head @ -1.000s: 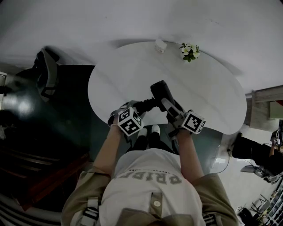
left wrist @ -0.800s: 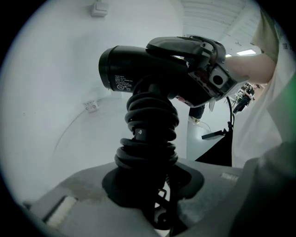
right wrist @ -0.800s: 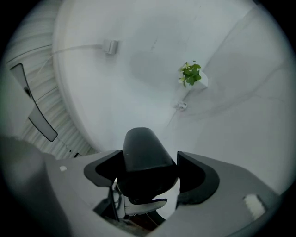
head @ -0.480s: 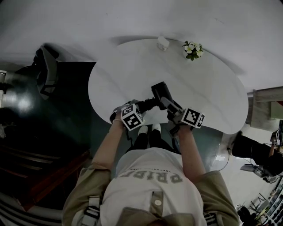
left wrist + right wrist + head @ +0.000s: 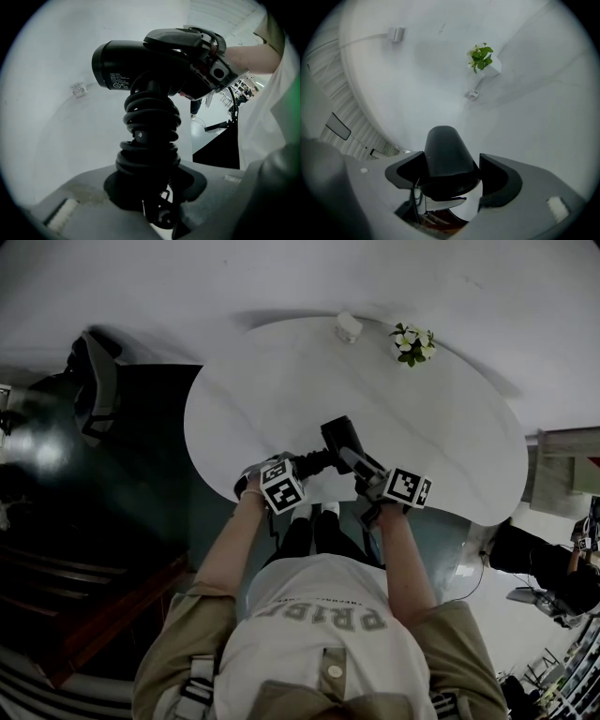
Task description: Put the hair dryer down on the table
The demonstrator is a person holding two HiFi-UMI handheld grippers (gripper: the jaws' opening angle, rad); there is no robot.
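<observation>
So the black hair dryer (image 5: 338, 441) (image 5: 140, 65) (image 5: 444, 157) was up between both sets of jaws, over the near edge of the white surface (image 5: 262, 395). I honestly couldn't tell if it was touching down.

The left gripper (image 5: 302, 468) (image 5: 154, 201) had its jaws clamped fairly narrow on the handle, which had the black cord (image 5: 151, 119) coiled round it. The right gripper (image 5: 361, 468) (image 5: 450, 180) had its jaws spread wide, one on each side of the fat body, gripping it.

Writing-wise, there was a white-print label (image 5: 118, 81) on the barrel just above the left jaws, too small to read. A little switch (image 5: 139, 134) on the handle had a mark that looked like "–0". A small tag (image 5: 77, 88) (image 5: 472, 94) lay on the surface ahead of the right jaws, also unreadable. The person's shirt (image 5: 319, 615) had big letters, upside down to the camera, that looked like PRIDE.

Compared with a second earlier, both grippers and the dryer had dropped lower toward the surface, with the same grip on both sides.

Well beyond the right jaws sat a small pot of flowers (image 5: 413, 341) (image 5: 480, 56). Off ahead and to their left was a white box (image 5: 348, 327) (image 5: 396, 33).
</observation>
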